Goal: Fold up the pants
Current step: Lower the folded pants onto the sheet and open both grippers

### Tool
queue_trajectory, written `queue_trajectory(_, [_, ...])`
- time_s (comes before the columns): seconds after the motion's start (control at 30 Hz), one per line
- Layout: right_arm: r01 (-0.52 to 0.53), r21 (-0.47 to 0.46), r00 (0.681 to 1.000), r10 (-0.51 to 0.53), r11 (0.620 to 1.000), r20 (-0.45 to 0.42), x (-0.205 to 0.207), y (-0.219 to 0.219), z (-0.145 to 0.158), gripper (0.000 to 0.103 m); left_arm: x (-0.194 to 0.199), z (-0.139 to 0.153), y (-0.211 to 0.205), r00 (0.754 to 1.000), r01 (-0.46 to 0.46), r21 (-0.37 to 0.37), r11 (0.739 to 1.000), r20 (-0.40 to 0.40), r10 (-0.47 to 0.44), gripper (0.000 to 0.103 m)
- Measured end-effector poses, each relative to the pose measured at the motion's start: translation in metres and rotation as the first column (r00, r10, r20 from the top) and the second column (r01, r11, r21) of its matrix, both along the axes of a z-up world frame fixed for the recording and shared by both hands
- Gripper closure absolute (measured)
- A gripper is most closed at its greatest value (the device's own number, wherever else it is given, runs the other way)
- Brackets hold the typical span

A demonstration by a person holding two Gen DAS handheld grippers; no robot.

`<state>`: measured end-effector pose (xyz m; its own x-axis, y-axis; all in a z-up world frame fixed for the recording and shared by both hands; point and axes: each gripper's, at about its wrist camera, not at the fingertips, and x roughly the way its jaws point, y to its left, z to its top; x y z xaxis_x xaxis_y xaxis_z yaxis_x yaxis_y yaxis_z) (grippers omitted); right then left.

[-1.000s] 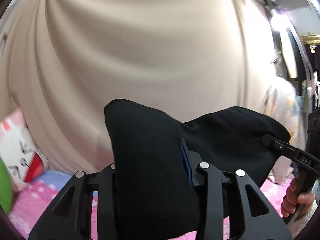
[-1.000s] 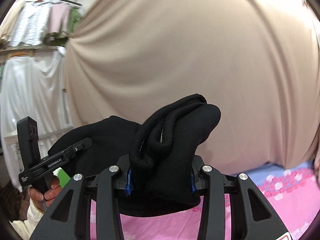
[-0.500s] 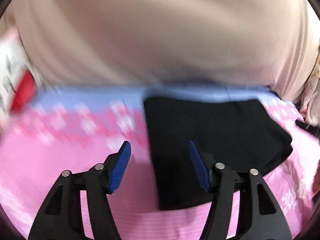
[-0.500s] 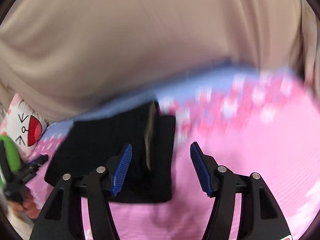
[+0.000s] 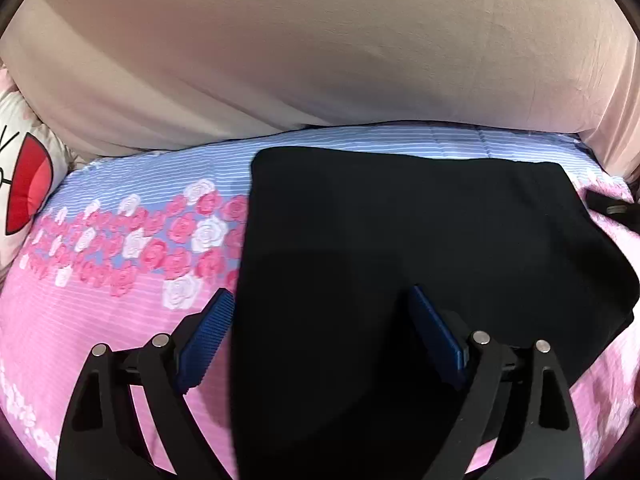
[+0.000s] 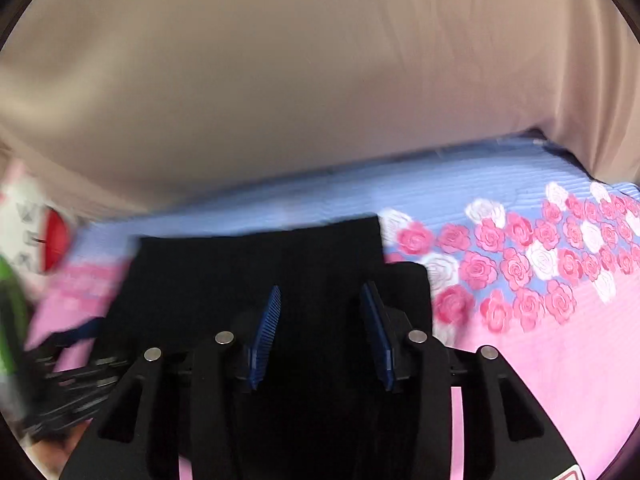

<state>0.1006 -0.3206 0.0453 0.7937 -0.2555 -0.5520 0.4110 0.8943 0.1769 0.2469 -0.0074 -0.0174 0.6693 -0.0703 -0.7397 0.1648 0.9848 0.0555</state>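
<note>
The black pants [image 5: 420,240] lie folded flat on the pink and blue rose-patterned bedspread [image 5: 120,320]. My left gripper [image 5: 320,292] hovers low over their near left part. Its jaws are opening wide, and its blue pads [image 5: 210,336] stand clear of the cloth. In the right wrist view the pants [image 6: 260,260] lie under my right gripper [image 6: 321,286]. Its jaws are closing, with black cloth showing in the gap, but the pads [image 6: 266,324] do not visibly press on it. The left gripper's body [image 6: 64,380] appears blurred at the lower left.
A beige cloth wall [image 5: 320,60] rises right behind the bed. A white cartoon pillow with a red mouth [image 5: 24,192] sits at the left, with something green [image 6: 10,320] next to it. Part of the right gripper [image 5: 616,210] shows at the right edge.
Both grippers held the pants bunched up in the air, then came down and let go. The pants now lie flat on the bed. The left jaws have widened; the right jaws opened, then narrowed.
</note>
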Motion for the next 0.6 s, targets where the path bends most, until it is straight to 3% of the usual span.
queue_trajectory(0.07, [-0.015,-0.054,1.000,0.015,0.998,0.003,-0.019,0.015,0.001,0.061,-0.003,0.002,0.004,1.000,-0.010,-0.015,1.000,-0.002,0.010,0.017])
queue_trajectory(0.2, [0.045,-0.118,0.988,-0.062,0.992,-0.144,-0.024,0.010,-0.038,0.063,-0.009,0.004,0.003,1.000,-0.024,-0.007,1.000,-0.015,0.023,0.017])
queue_trajectory(0.27, [0.044,-0.072,0.994,-0.050,0.996,-0.095,-0.045,0.018,-0.027,0.060,-0.013,0.008,0.001,1.000,-0.019,0.003,1.000,-0.012,0.019,0.017])
queue_trajectory(0.33, [0.026,-0.096,0.999,-0.029,0.995,-0.030,-0.067,0.034,-0.014,0.059,-0.020,0.012,0.004,1.000,-0.018,0.010,1.000,-0.006,0.018,0.017])
queue_trajectory(0.4, [0.027,-0.143,0.997,-0.037,0.989,-0.072,-0.061,0.041,-0.018,0.059,-0.029,0.014,0.006,1.000,-0.016,0.000,1.000,-0.009,0.016,0.017])
queue_trajectory(0.47, [0.049,-0.140,0.988,-0.069,0.989,-0.142,-0.053,0.027,-0.043,0.059,-0.033,0.011,0.006,1.000,-0.020,0.007,1.000,-0.017,0.021,0.017])
queue_trajectory(0.6, [0.076,-0.082,0.992,-0.084,0.994,-0.093,-0.070,0.038,-0.028,0.059,-0.050,0.010,0.015,0.999,-0.030,0.002,1.000,-0.017,0.030,0.017])
